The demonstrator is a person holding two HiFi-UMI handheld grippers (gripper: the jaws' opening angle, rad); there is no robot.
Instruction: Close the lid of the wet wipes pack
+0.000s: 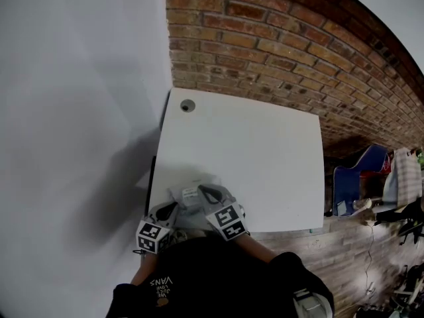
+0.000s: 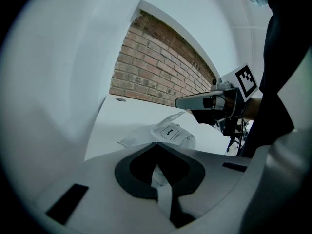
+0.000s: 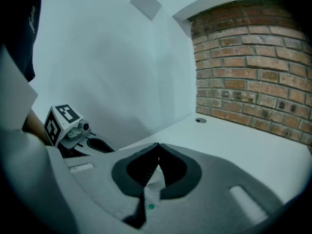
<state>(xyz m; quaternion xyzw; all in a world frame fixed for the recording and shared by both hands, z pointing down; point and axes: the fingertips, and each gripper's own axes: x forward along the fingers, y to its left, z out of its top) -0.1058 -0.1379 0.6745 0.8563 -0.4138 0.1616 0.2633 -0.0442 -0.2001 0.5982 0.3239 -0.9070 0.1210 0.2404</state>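
Observation:
The wet wipes pack (image 1: 191,196) lies near the white table's front edge, its lid flap with an "OPEN" label (image 2: 169,131) lying flat. My left gripper (image 1: 173,208) is at the pack's left end, jaws shut tip to tip (image 2: 156,143), and white pack film shows through the gap behind the tips. My right gripper (image 1: 204,189) hovers over the pack's right part, jaws shut (image 3: 157,145). A white surface with a green dot (image 3: 151,207) shows below them. In the left gripper view the right gripper (image 2: 181,103) hangs a little above the pack.
The white table (image 1: 265,151) has a round cable hole (image 1: 187,105) at its far left corner. A brick wall (image 1: 291,52) runs behind it and a white wall (image 1: 73,111) stands at the left. Chairs and clutter (image 1: 371,184) stand to the right.

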